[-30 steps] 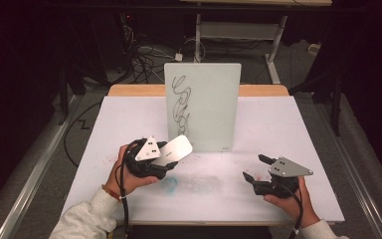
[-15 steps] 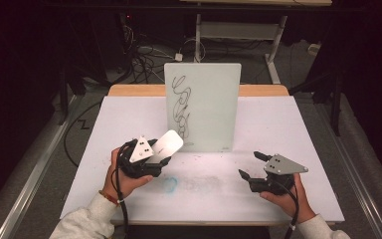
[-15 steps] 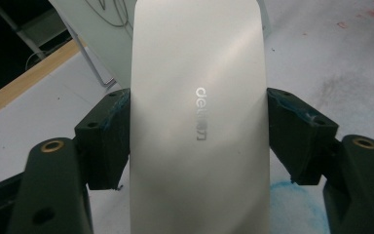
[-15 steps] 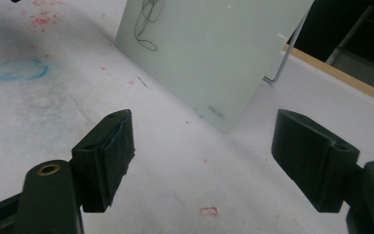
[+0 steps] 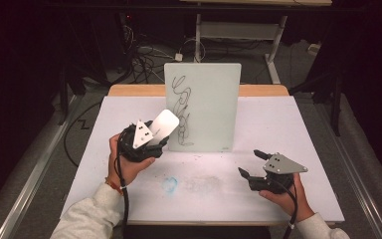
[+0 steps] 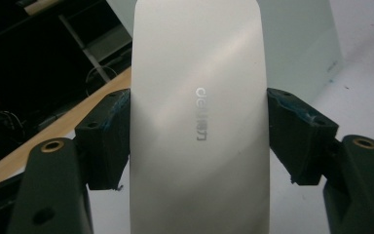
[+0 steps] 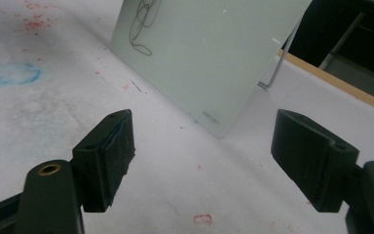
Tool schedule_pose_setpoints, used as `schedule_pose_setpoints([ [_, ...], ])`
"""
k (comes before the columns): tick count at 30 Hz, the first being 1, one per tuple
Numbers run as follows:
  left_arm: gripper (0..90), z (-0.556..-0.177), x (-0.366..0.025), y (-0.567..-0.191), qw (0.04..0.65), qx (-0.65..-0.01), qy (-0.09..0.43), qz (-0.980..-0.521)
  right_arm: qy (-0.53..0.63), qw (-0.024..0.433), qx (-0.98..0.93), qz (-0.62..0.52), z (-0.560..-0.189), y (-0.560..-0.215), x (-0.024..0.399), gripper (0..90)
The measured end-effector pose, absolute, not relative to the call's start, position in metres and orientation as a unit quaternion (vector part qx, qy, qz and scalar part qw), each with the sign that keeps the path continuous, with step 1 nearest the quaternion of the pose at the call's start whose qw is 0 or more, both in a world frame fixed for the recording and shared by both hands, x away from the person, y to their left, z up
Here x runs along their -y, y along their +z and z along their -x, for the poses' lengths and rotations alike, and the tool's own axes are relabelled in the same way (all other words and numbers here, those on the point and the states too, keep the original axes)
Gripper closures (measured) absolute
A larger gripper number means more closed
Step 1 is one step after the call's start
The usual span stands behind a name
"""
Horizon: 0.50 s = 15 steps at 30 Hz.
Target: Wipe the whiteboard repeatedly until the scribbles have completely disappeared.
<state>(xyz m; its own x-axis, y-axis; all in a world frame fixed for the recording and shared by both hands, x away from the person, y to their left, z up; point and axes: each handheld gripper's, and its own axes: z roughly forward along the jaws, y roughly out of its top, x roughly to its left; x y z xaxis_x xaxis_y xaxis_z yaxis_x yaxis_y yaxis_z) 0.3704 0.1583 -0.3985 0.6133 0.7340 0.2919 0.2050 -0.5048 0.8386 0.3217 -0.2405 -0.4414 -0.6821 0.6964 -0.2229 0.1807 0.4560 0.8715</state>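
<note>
Eraser raised, between left claw jaws

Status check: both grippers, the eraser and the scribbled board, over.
Left gripper shut on white eraser, raised at the whiteboard by the black scribble. Right gripper open, empty, low over the table. Nothing between eraser and board.

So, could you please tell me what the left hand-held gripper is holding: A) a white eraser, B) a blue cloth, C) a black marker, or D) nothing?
A: the left hand-held gripper is shut on the sides of a white eraser, raised beside the scribbled glass board.
</note>
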Motion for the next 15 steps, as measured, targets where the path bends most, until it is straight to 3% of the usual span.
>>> schedule_pose_setpoints([
  [15,29.1,-0.412,-0.142,-0.361,0.438,-0.311,0.387,-0.749,0.445,0.297,-0.796,-0.282,-0.318,-0.440,0.246,24.0],
])
